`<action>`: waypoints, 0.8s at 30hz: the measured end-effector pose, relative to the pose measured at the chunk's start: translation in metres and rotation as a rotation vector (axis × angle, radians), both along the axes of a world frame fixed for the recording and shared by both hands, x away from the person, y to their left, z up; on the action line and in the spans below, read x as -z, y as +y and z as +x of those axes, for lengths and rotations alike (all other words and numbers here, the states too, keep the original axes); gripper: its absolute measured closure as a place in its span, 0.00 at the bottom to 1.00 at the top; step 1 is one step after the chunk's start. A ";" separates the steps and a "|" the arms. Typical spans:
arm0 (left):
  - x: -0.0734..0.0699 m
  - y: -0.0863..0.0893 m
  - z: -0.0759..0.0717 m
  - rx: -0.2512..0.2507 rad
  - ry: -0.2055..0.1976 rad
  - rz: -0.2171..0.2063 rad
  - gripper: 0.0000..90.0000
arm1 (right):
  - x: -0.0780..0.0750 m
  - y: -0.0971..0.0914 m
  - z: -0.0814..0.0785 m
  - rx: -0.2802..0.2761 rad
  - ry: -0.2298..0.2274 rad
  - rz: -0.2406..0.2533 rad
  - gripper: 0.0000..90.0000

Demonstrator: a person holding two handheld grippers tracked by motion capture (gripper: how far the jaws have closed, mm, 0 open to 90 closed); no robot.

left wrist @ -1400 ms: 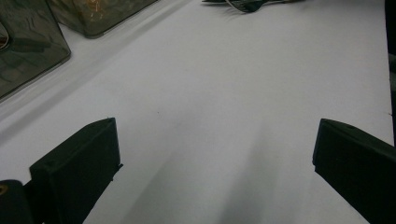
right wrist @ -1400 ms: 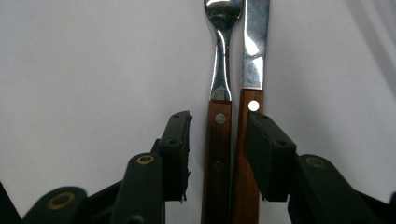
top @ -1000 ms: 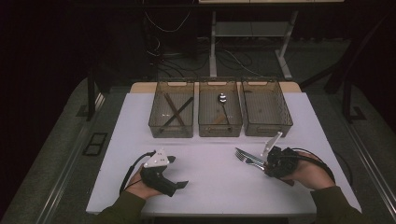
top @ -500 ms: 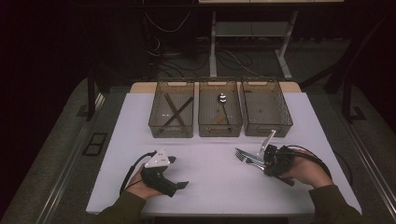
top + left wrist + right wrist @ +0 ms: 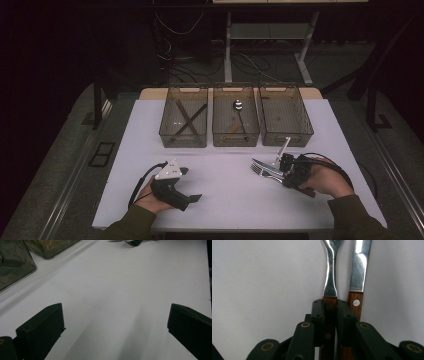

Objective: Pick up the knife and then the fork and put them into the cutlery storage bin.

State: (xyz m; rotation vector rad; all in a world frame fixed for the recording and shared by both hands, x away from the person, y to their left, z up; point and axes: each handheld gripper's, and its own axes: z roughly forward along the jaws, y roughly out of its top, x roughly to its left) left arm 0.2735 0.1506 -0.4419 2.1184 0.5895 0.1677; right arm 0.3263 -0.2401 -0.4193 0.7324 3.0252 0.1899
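The right gripper (image 5: 329, 307) is closing on the wooden handle of a fork (image 5: 329, 270), its jaws having just drawn in until the pads are pressing the handle from both sides, right where the wood meets the steel neck. A second wooden-handled piece of cutlery (image 5: 358, 277) is lying just beside that fork, touching or nearly touching it, outside the grip. In the high view the forks (image 5: 265, 169) are resting on the white table (image 5: 225, 200), in front of the right-hand bin (image 5: 285, 117) and well apart from the middle bin (image 5: 235, 120), which is holding a spoon (image 5: 238, 107).

The fork is looking light, stiff and slick on its polished part, so the wood is probably the surer place to grip; its neighbour may be dragged along as it lifts.

The left gripper (image 5: 112, 322) is idling with jaws standing wide and nothing between them, near the table's front edge, well to the left of the forks
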 end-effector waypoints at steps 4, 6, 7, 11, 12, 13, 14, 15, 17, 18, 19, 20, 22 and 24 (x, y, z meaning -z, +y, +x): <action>0.000 0.000 0.000 -0.003 0.002 -0.007 0.01 | -0.001 -0.005 0.000 0.012 0.009 0.039 0.87; 0.000 0.000 0.000 -0.003 0.002 -0.006 0.00 | -0.001 -0.007 0.000 0.010 0.008 0.055 0.87; 0.000 0.000 0.000 -0.001 0.001 -0.003 0.01 | -0.001 -0.007 -0.001 0.012 0.009 0.061 0.87; 0.000 0.000 0.000 0.001 0.001 -0.001 0.01 | -0.005 -0.011 -0.001 0.015 -0.002 0.113 0.87; 0.000 0.000 0.000 0.000 0.001 -0.003 0.00 | -0.005 -0.012 0.000 0.012 -0.007 0.126 0.87; 0.000 0.000 0.000 0.000 0.001 -0.003 0.00 | -0.007 -0.013 -0.001 0.019 -0.009 0.141 0.87; 0.000 0.000 0.000 0.000 0.001 -0.003 0.00 | -0.008 -0.014 -0.001 0.030 -0.006 0.161 0.87; 0.000 0.000 0.000 0.000 0.001 -0.002 0.00 | -0.009 -0.015 -0.001 0.030 -0.008 0.179 0.87; 0.000 0.000 0.000 0.001 0.001 -0.002 0.00 | -0.010 -0.018 -0.001 0.038 -0.010 0.214 0.86; 0.000 0.000 0.000 0.001 0.002 -0.002 0.00 | -0.011 -0.019 -0.001 0.044 -0.013 0.228 0.86; 0.000 0.000 0.000 0.001 0.001 -0.003 0.01 | -0.011 -0.020 -0.001 0.054 -0.019 0.243 0.86; 0.000 0.000 0.000 0.001 0.000 -0.003 0.00 | -0.011 -0.022 0.000 0.055 -0.018 0.258 0.86; 0.000 0.000 0.000 0.002 0.000 -0.005 0.01 | -0.013 -0.024 -0.001 0.066 -0.031 0.274 0.86; 0.000 0.000 0.000 0.004 0.001 -0.005 0.00 | -0.015 -0.026 -0.001 0.080 -0.036 0.304 0.86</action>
